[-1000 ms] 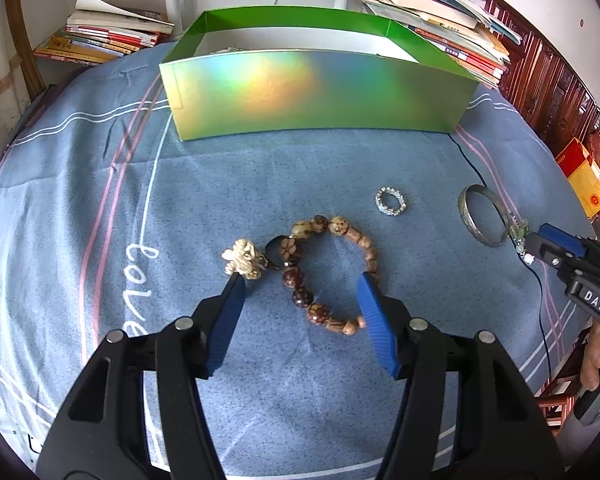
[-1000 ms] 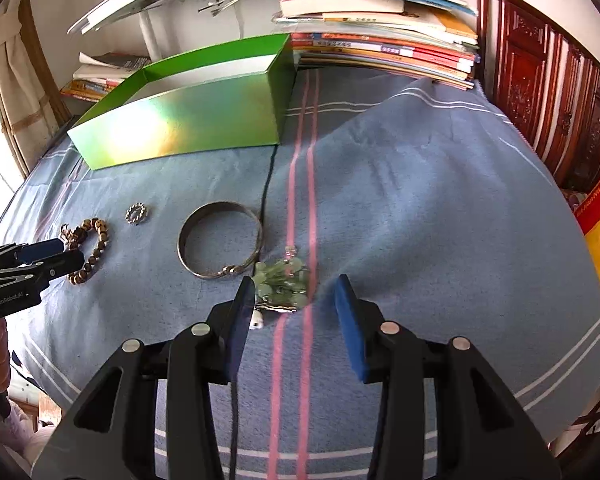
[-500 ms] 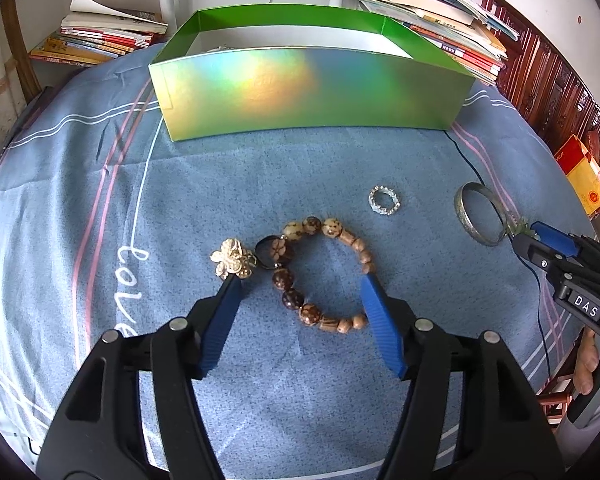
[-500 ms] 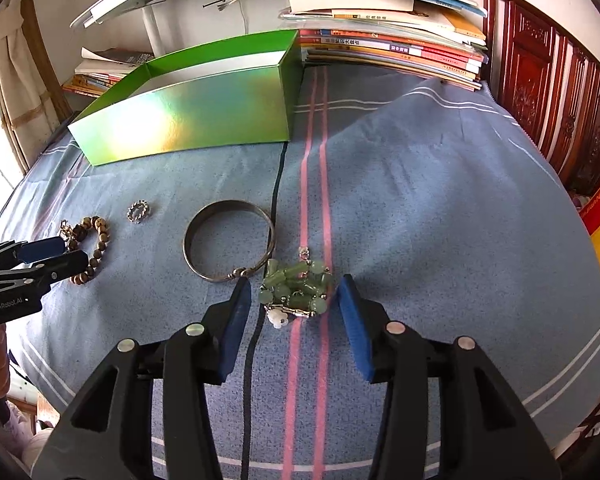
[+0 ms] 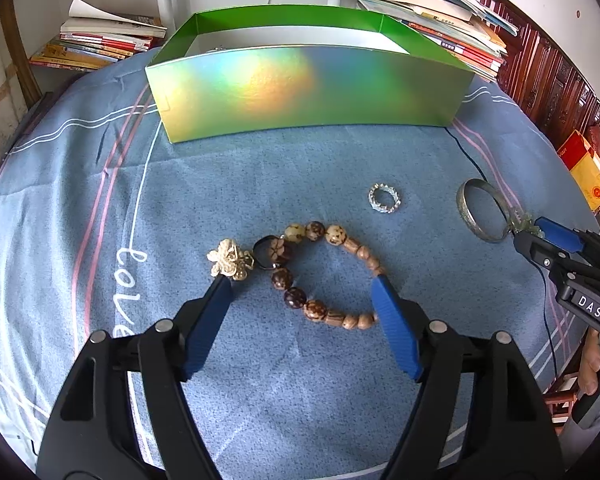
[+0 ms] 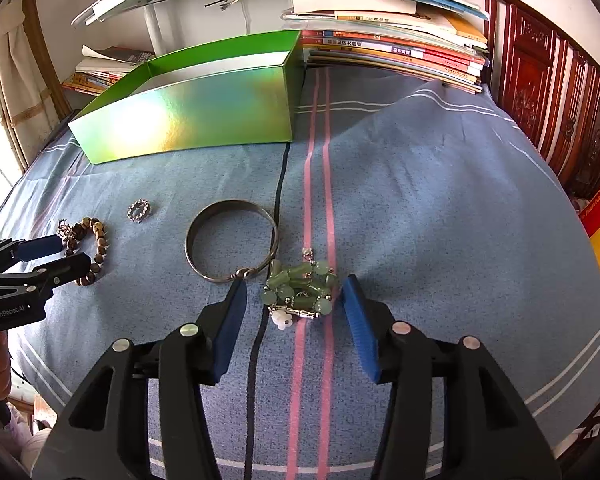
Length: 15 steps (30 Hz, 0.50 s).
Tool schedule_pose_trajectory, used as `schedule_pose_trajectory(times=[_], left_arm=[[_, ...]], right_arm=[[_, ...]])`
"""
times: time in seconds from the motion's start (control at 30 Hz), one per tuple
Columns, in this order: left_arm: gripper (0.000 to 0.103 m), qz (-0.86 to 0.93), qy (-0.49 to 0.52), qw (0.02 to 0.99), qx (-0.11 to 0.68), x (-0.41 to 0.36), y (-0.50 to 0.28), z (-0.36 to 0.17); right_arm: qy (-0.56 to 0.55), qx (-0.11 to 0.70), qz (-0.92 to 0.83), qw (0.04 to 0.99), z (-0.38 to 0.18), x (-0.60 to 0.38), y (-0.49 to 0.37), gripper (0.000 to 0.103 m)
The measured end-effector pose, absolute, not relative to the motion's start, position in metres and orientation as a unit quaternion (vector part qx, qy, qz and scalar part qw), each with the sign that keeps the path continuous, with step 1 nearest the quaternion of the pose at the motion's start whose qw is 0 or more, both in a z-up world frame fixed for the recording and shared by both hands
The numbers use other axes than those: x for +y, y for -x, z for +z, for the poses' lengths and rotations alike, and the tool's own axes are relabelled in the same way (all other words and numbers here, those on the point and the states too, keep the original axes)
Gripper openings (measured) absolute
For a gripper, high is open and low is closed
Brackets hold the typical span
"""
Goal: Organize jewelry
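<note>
A brown wooden bead bracelet (image 5: 324, 276) with a pale flower charm (image 5: 230, 259) lies on the blue cloth. My left gripper (image 5: 302, 284) stands over it, jaws opening, the bracelet between the blue pads untouched. A green bead bracelet (image 6: 300, 290) with a white flower lies between the pads of my right gripper (image 6: 294, 286), whose jaws are opening too, clear of the beads. A silver bangle (image 6: 232, 246) and a small sparkly ring (image 5: 385, 198) lie between the two. The shiny green box (image 5: 300, 80) stands open at the back.
Stacks of books (image 6: 388, 48) sit behind the box and at the far left (image 5: 100, 40). A black cable (image 6: 278, 184) runs across the cloth. Dark red wooden furniture (image 6: 560, 92) lines the right side. A person's hand (image 5: 590, 364) holds the right gripper's handle.
Both grippers' jaws have spread wider around their bracelets. Both bracelets lie where they were on the cloth.
</note>
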<state>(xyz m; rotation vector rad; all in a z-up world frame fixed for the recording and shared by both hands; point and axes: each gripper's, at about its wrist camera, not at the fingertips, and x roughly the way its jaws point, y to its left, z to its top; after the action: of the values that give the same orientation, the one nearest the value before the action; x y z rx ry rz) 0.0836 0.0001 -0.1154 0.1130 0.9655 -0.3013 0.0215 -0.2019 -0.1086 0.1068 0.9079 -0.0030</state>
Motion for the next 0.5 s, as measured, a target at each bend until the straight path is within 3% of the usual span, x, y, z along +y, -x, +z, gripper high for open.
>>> schedule_pose_trajectory(times=[0.13,0.5], left_arm=[[0.071,-0.143,-0.055,0.874,0.461,0.0,-0.083,-0.115],[0.05,-0.121,-0.051,0.882,0.453,0.01,-0.083,-0.112]], right_arm=[[-0.049,0.437,-0.003,0.898,-0.109,-0.201,-0.021,0.05],[-0.046,0.437,-0.008,0.898,-0.108,-0.201,-0.022,0.05]])
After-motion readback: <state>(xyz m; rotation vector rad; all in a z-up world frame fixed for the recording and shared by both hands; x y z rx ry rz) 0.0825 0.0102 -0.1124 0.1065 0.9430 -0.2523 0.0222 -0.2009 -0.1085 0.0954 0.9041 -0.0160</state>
